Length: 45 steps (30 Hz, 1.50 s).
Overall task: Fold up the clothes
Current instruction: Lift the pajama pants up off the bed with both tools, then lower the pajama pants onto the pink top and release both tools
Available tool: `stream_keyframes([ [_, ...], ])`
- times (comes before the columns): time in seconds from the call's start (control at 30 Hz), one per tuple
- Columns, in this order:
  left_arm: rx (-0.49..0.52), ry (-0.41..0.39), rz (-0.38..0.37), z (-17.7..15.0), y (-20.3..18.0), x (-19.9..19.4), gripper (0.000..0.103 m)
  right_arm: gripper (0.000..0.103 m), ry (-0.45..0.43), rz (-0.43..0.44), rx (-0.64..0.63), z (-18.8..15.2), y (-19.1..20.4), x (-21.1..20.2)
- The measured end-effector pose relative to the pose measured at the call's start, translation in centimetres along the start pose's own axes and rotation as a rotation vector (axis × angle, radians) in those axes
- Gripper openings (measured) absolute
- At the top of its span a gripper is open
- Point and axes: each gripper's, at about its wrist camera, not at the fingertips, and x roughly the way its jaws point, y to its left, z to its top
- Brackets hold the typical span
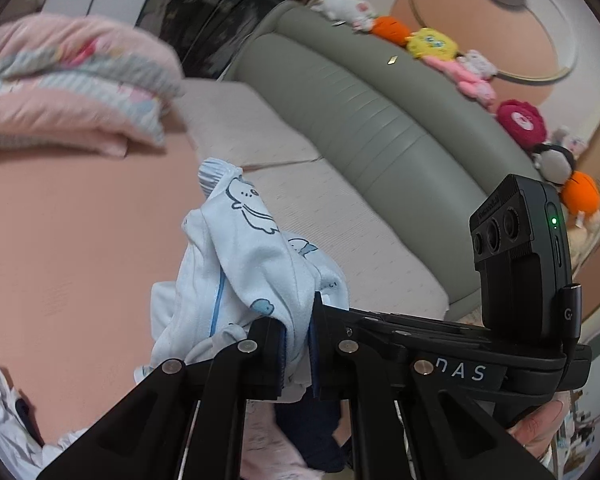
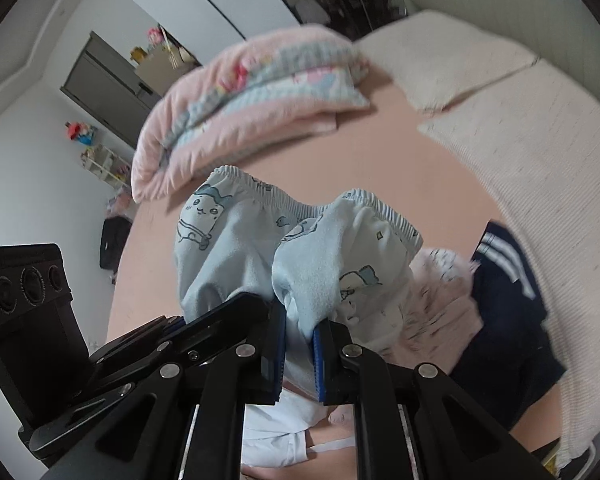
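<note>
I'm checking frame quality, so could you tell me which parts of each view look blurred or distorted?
Left wrist view: the folded pink striped quilt is smeared, the grey padded headboard bows with fisheye; the pale blue cartoon-print garment is sharp. Right wrist view: quilt and navy white-striped shorts blur.

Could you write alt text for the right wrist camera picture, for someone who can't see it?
A handheld black two-finger gripper pinches a light blue cartoon-print garment with elastic cuffs, lifted over a peach-coloured bed sheet. Behind lies a folded pink quilt; to the right, a fuzzy pink item and navy clothing with white stripes.
</note>
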Motion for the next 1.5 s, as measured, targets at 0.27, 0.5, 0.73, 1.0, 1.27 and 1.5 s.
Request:
stream_keyframes([
  [0.27, 0.061, -0.021, -0.047, 1.3, -6.1, -0.6, 0.007, 0.01, -0.1, -0.059, -0.041, 1.0, 0.1, -7.6],
  [0.5, 0.072, 0.072, -0.037, -1.4, -7.4, 2.7, 0.007, 0.01, -0.066, -0.116, -0.024, -1.2, -3.2, -8.2],
  [0.73, 0.053, 0.164, 0.047, -5.5, -4.9, 7.1, 0.007, 0.01, 0.043, -0.168, 0.053, -4.2, -7.9, -3.2],
  [1.0, -0.033, 0.228, 0.112, -8.7, -0.1, 10.1, 0.007, 0.01, 0.111, -0.242, 0.027, -5.2, -9.4, 0.8],
  [1.27, -0.076, 0.298, 0.155, -11.6, 3.0, 11.8, 0.007, 0.01, 0.15, -0.298, 0.016, -6.0, -10.7, 3.4],
  [1.5, -0.072, 0.337, 0.189, -13.5, 4.1, 12.6, 0.007, 0.011, 0.196, -0.414, -0.044, -7.3, -11.1, 5.2],
])
